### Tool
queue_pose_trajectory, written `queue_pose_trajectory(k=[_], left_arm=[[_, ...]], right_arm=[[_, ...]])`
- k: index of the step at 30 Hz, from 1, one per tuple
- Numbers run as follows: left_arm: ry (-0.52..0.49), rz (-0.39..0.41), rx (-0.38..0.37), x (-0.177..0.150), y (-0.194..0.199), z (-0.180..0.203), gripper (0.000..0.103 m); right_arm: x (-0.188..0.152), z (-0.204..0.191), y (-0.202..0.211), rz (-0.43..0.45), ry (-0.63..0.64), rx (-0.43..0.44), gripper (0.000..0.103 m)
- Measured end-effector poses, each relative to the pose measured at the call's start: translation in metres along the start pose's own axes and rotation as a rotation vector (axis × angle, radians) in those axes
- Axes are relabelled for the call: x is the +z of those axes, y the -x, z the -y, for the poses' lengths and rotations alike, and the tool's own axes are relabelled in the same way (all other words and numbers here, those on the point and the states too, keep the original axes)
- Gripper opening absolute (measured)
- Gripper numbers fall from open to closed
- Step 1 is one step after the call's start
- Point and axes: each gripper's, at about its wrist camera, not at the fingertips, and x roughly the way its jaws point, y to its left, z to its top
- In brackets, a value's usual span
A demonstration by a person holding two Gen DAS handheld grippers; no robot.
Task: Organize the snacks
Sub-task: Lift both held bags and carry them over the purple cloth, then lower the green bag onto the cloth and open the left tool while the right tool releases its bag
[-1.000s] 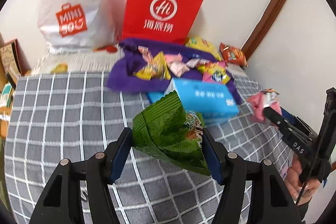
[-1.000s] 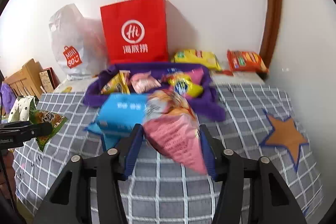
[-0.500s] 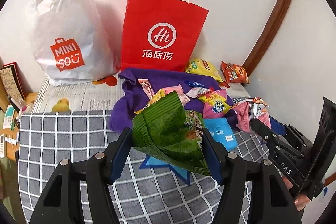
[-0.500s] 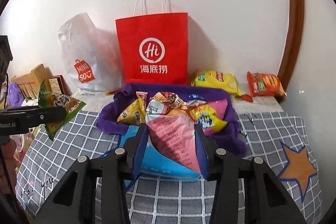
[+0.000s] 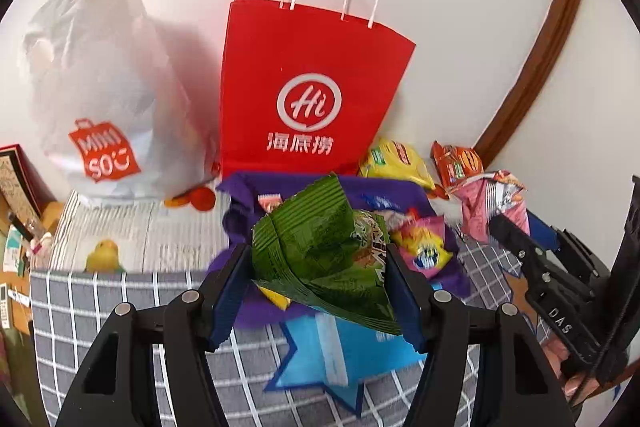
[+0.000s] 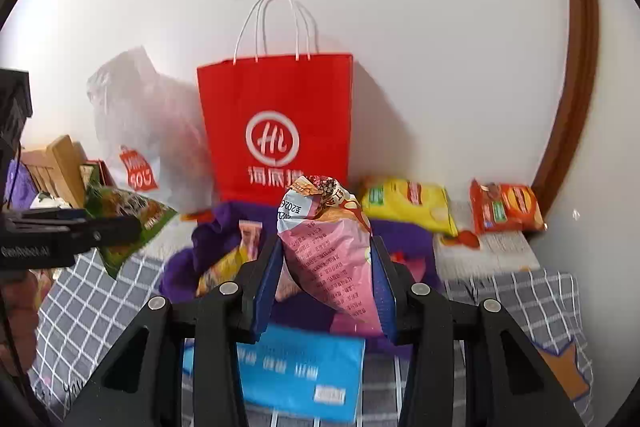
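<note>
My left gripper (image 5: 320,291) is shut on a green snack bag (image 5: 320,255) and holds it raised in front of the red paper bag (image 5: 312,95). My right gripper (image 6: 324,287) is shut on a pink snack bag (image 6: 332,251), also raised, facing the red paper bag (image 6: 276,123). Below both lies a purple cloth (image 6: 404,231) with several small snack packs on it. The pink bag (image 5: 492,203) shows at the right of the left wrist view, the green bag (image 6: 132,215) at the left of the right wrist view.
A white plastic shopping bag (image 5: 100,99) stands left of the red bag. A yellow chip bag (image 6: 408,203) and an orange snack pack (image 6: 504,207) lie by the wall at the right. A blue tissue pack (image 6: 296,371) lies on the grey checked tablecloth (image 6: 84,311).
Both grippers have risen and moved forward toward the red paper bag, each still holding its snack bag. The red bag now looms larger in both views.
</note>
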Motion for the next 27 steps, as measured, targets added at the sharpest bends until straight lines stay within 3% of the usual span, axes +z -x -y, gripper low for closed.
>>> queue_pose_trajectory(k=[7, 15, 19, 21, 27], left_arm=[[0.033, 0.001, -0.007, 0.029, -0.028, 0.002, 0.063], [0.084, -0.028, -0.035, 0.051, -0.070, -0.006, 0.063], [0.121, -0.043, -0.053, 0.053, -0.093, -0.018, 0.063], [0.110, -0.076, -0.021, 0.053, -0.104, -0.021, 0.063], [0.146, -0.092, -0.001, 0.053, -0.115, -0.043, 0.063]], right_arm=[[0.042, 0.010, -0.041, -0.015, -0.015, 0.047, 0.043], [0.046, 0.021, -0.080, -0.035, -0.029, 0.083, 0.043], [0.032, 0.022, -0.112, -0.141, 0.031, 0.082, 0.043], [0.027, 0.022, -0.121, -0.164, 0.055, 0.092, 0.043], [0.004, 0.020, -0.150, -0.317, 0.111, 0.215, 0.043]])
